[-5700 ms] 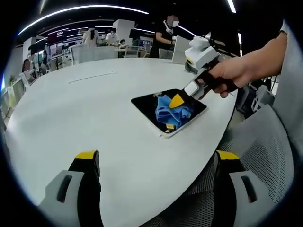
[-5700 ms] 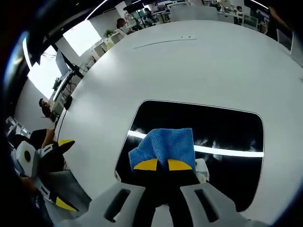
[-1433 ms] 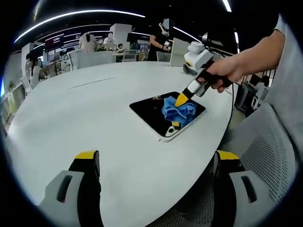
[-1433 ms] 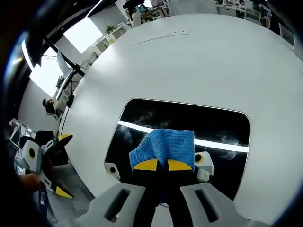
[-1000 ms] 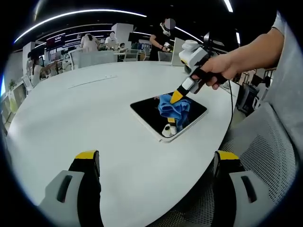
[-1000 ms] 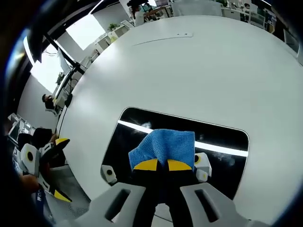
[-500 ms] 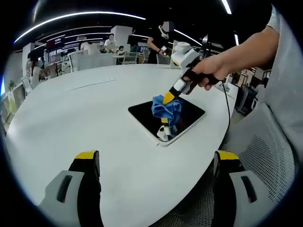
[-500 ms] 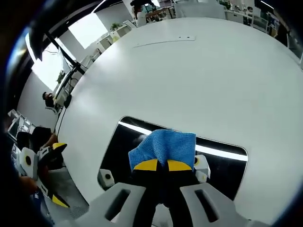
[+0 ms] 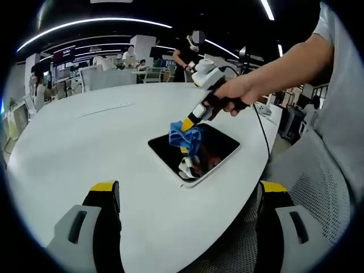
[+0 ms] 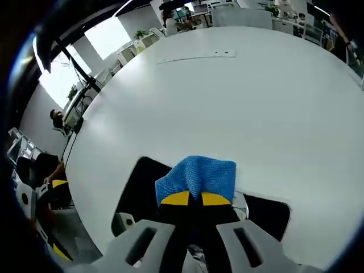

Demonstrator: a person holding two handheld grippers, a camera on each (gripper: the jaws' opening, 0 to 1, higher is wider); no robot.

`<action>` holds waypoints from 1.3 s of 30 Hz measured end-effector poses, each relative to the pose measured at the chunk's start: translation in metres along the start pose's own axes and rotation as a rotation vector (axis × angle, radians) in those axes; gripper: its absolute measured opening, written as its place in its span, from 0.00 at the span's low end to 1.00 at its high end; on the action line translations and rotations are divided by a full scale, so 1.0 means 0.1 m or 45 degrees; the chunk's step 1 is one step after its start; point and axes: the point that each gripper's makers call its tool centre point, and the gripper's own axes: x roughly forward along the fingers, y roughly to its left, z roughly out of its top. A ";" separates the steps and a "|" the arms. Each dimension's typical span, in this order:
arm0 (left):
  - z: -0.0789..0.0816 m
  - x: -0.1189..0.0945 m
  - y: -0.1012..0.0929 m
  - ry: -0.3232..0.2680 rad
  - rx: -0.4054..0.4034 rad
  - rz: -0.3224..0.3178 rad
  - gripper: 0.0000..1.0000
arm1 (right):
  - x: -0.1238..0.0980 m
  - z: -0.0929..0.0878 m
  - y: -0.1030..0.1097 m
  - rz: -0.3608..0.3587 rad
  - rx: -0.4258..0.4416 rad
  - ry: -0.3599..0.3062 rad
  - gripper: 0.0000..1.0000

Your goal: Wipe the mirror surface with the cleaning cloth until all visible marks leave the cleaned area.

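In the left gripper view, a broad white rounded surface (image 9: 85, 148) is seen in an open office lit by long ceiling strips, with people standing far behind. One dark rectangular mirror with a pale frame (image 9: 219, 149) is laid flat near the surface's right edge. One crumpled blue cleaning cloth (image 9: 185, 136) is pressed on the mirror by the right hand-held gripper (image 9: 189, 122), held in a person's hand (image 9: 236, 94). The left hand-held gripper (image 9: 185, 193) is held wide apart, empty, above the surface.

In the right gripper view, the right hand-held gripper (image 10: 190, 199) is clamped on the cloth (image 10: 199, 173). The mirror (image 10: 139, 190) is largely hidden behind them, so any marks cannot be made out. Bright windows (image 10: 105, 34) are seen beyond the surface (image 10: 256, 96).
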 end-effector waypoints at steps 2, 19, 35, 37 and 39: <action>0.00 0.01 -0.02 0.007 0.009 -0.009 0.99 | -0.01 0.01 -0.03 0.001 0.015 0.005 0.00; -0.04 0.01 0.00 0.032 0.010 0.002 0.99 | -0.06 -0.04 -0.09 -0.012 -0.009 0.021 0.00; -0.02 0.00 -0.04 0.025 0.016 -0.010 0.99 | -0.20 -0.14 -0.40 -0.071 0.007 0.024 0.00; -0.01 0.00 -0.06 0.021 0.029 -0.017 0.99 | -0.21 -0.15 -0.43 -0.080 0.010 0.025 0.00; -0.04 0.01 -0.08 0.038 0.055 -0.023 0.99 | -0.22 -0.15 -0.44 -0.084 0.009 0.026 0.00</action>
